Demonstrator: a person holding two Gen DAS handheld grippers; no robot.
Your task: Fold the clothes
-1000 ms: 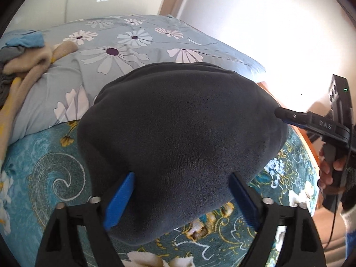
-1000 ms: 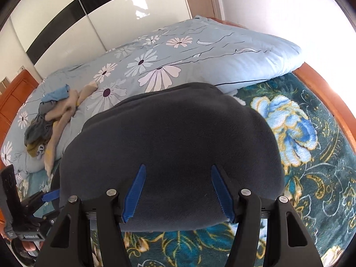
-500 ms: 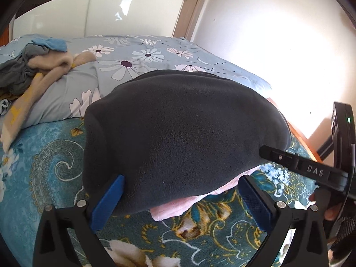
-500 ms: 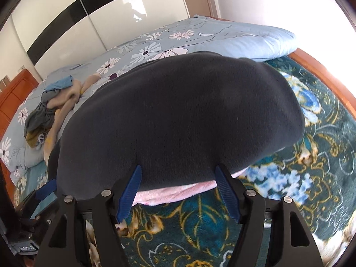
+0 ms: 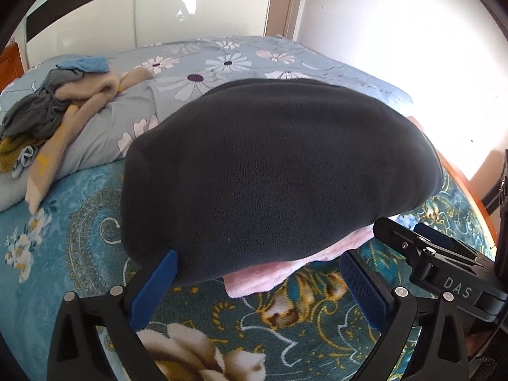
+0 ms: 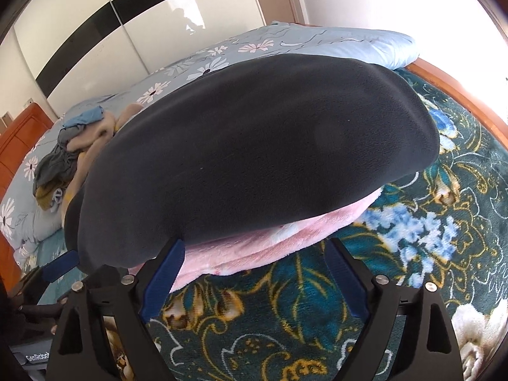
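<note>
The folded dark fleece [image 5: 279,171] lies on the bed [image 5: 95,222], stacked square over a pink garment [image 6: 270,244] whose edge peeks out beneath, likely so finished pieces form one neat pile. The left gripper [image 5: 257,276] has its jaws spread wide at the near edge, gripping nothing. The right gripper [image 6: 254,270] has just been opening its jaws; they stand released, with the pink edge between them but unpinched. The unfolded heap [image 5: 47,111] waits on the quilt [image 5: 222,63], well apart, probably next.

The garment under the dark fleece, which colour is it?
Pale pink garment, clearest in the right wrist view, under the dark fleece.
</note>
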